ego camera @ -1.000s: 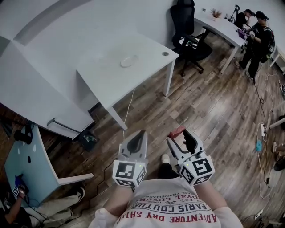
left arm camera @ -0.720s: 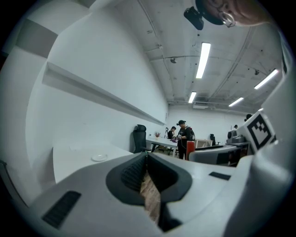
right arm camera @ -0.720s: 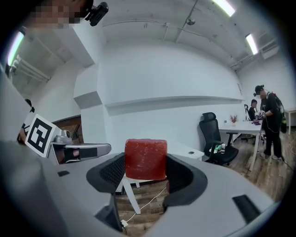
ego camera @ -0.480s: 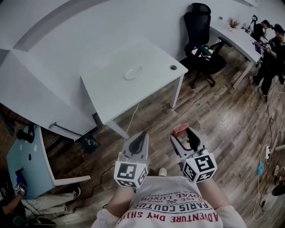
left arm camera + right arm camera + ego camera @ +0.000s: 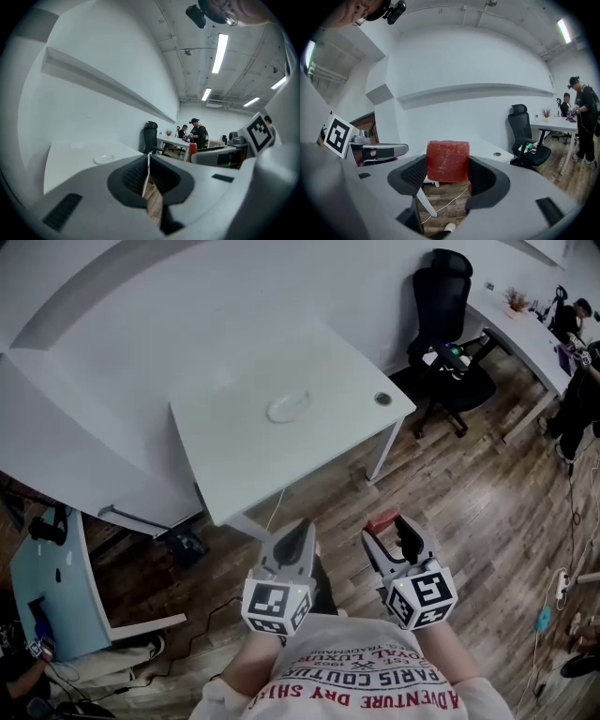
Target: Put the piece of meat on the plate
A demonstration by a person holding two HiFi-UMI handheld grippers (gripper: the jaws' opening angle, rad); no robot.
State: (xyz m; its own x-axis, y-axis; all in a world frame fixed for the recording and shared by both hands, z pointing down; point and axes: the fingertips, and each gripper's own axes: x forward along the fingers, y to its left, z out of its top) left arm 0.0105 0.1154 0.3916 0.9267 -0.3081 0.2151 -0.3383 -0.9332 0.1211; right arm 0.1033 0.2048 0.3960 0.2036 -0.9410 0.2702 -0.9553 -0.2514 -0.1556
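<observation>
We are holding one piece of meat (image 5: 447, 161), a red, squarish block with a grainy face, clamped between the jaws of our right gripper (image 5: 392, 536) above the wooden floor (image 5: 450, 484), well apart from the tabletop (image 5: 234, 442). Our left gripper (image 5: 292, 545) is hanging just beside it, jaws pressed together on nothing. One pale round plate (image 5: 288, 408) is sitting on that white tabletop, ahead of our two grippers.

The right tool (image 5: 448, 174) hides both sides of the piece of meat (image 5: 447, 159).
</observation>
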